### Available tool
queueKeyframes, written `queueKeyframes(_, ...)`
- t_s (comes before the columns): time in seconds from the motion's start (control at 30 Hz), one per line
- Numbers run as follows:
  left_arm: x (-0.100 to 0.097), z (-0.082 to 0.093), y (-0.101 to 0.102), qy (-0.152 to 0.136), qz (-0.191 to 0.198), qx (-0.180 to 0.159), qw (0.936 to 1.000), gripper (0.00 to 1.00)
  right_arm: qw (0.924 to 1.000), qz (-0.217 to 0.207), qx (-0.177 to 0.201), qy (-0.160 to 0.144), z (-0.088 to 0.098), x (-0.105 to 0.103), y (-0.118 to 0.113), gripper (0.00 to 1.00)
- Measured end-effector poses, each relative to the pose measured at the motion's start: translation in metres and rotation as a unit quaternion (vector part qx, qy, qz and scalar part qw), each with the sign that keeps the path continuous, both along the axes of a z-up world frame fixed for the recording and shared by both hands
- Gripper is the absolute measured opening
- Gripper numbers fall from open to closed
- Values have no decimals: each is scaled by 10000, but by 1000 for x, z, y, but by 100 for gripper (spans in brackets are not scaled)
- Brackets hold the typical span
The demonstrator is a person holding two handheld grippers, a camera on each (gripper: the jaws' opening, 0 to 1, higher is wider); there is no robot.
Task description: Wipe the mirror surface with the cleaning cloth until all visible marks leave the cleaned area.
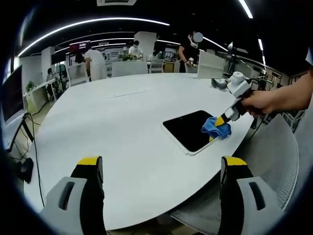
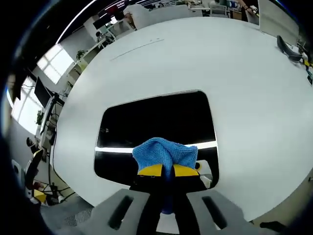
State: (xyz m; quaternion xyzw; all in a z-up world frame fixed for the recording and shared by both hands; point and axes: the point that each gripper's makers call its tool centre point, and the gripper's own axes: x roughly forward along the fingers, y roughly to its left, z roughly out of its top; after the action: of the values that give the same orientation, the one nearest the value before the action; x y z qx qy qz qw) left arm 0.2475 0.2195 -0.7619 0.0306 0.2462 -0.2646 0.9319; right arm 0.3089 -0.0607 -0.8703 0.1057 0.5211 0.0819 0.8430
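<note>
In the right gripper view the right gripper (image 2: 166, 171) is closed on a bunched blue cleaning cloth (image 2: 165, 152), its yellow-tipped jaws pinched together at the lower centre of the frame with the cloth pressed down on the near edge of the mirror (image 2: 156, 122). The mirror lies flat on the white counter (image 2: 244, 88), a dark rounded rectangle, and nearly all of its surface stretches away from the cloth toward the upper part of the frame, so the coming wipe probably has to run forward and sideways. In the left gripper view the left gripper (image 1: 161, 169) has its jaws wide apart and holds nothing, low in the frame, well apart from the mirror at right of centre. The right gripper is clearly nearer.
</note>
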Motion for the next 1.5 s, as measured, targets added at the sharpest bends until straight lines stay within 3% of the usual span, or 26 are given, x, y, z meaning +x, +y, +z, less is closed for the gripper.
queueKeyframes(0.47, 8, -4, 1, -28, -42, -111, 9999, 99, 9998, 181, 2, -5, 1, 1, 38, 0)
queueKeyframes(1.03, 2, -16, -4, 291, -222, -42, 9993, 99, 9990, 446, 44, 71, 2, 3, 86, 0)
queueKeyframes(1.5, -1, -7, 3, 316, -149, -178, 9992, 99, 9973, 714, 110, 99, 2, 4, 119, 0)
